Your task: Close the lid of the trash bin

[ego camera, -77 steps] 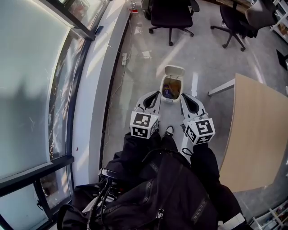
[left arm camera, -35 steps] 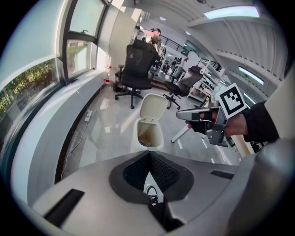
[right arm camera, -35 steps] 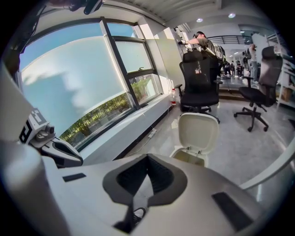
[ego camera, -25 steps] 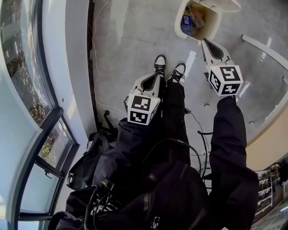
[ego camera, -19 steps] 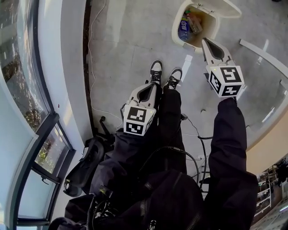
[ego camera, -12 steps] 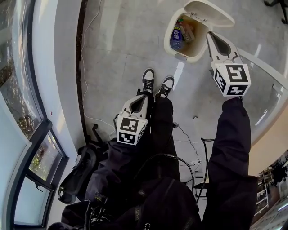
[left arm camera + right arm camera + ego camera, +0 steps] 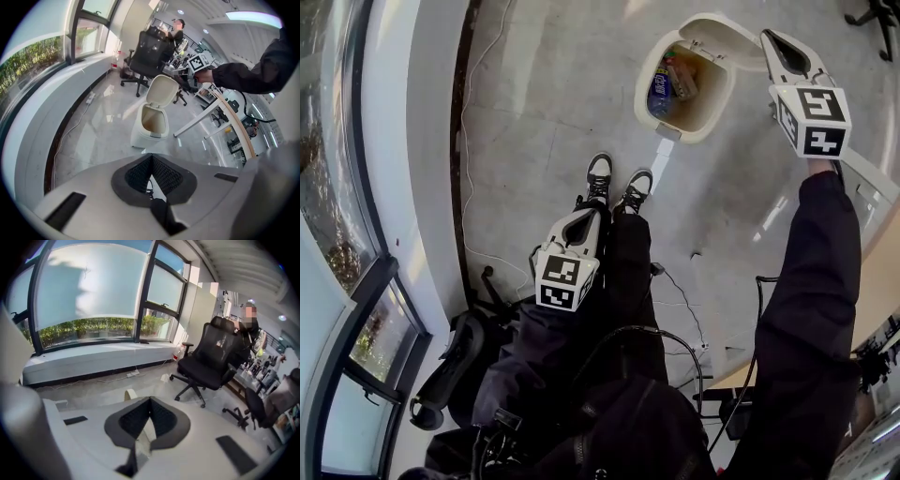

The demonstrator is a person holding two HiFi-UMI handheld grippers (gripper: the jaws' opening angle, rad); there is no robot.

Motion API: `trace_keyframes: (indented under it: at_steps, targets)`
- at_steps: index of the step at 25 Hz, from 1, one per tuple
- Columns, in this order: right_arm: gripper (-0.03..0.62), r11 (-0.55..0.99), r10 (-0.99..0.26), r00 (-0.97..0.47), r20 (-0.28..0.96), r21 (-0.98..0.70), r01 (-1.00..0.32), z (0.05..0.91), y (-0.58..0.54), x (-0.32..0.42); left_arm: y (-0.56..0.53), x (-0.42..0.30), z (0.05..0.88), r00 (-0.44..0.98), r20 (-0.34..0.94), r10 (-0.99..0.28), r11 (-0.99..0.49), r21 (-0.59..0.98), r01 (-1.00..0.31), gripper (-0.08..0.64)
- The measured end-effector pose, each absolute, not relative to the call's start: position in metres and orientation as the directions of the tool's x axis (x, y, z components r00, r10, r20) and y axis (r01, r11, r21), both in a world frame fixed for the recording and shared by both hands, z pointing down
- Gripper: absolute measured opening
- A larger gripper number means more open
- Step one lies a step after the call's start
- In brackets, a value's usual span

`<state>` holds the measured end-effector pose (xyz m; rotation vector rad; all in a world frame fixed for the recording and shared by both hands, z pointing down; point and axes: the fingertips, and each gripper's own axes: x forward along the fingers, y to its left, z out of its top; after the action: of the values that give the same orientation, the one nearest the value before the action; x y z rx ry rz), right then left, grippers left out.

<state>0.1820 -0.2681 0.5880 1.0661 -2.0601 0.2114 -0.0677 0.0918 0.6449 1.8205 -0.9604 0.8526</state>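
A white trash bin (image 7: 649,92) stands on the floor ahead of my shoes, its lid (image 7: 727,33) tipped up and open, with bottles and wrappers inside. My right gripper (image 7: 766,35) is shut and reaches the lid's right edge; whether it touches cannot be told. In the right gripper view a strip of the lid (image 7: 128,395) shows just below the shut right gripper (image 7: 150,401). My left gripper (image 7: 588,214) is shut and empty, held low over my legs. The left gripper view shows the bin (image 7: 149,126) and its raised lid (image 7: 162,91) beyond the left gripper (image 7: 151,156).
A curved window sill (image 7: 412,141) runs along the left, with a cable (image 7: 476,251) on the floor beside it. A desk (image 7: 224,104) stands right of the bin. Black office chairs (image 7: 211,359) and a person stand beyond. A black bag (image 7: 450,370) lies by my feet.
My right gripper has risen and gone forward from beside the bin's rim to the lid's edge. The left gripper has dropped back toward my legs. The bin now sits closer.
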Motion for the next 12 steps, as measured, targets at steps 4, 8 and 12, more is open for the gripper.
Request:
trace_keyframes:
  at_steps: [4, 8, 12]
  targets:
    - [0.005, 0.609, -0.599, -0.27, 0.754, 0.209, -0.765, 0.608, -0.285, 0.202, 0.097, -0.068, 0.646, 0.469, 0.844, -0.26, -0.305, 0.389, -0.869, 0.002]
    - [0.005, 0.633, -0.549, -0.239, 0.801, 0.212, -0.744, 0.626, -0.283, 0.21, 0.101, -0.072, 0.648, 0.463, 0.847, -0.261, -0.296, 0.387, -0.873, 0.002]
    - [0.005, 0.63, -0.53, -0.248, 0.811, 0.181, -0.755, 0.628, -0.273, 0.208, 0.103, -0.074, 0.648, 0.464, 0.846, -0.263, -0.296, 0.387, -0.873, 0.002]
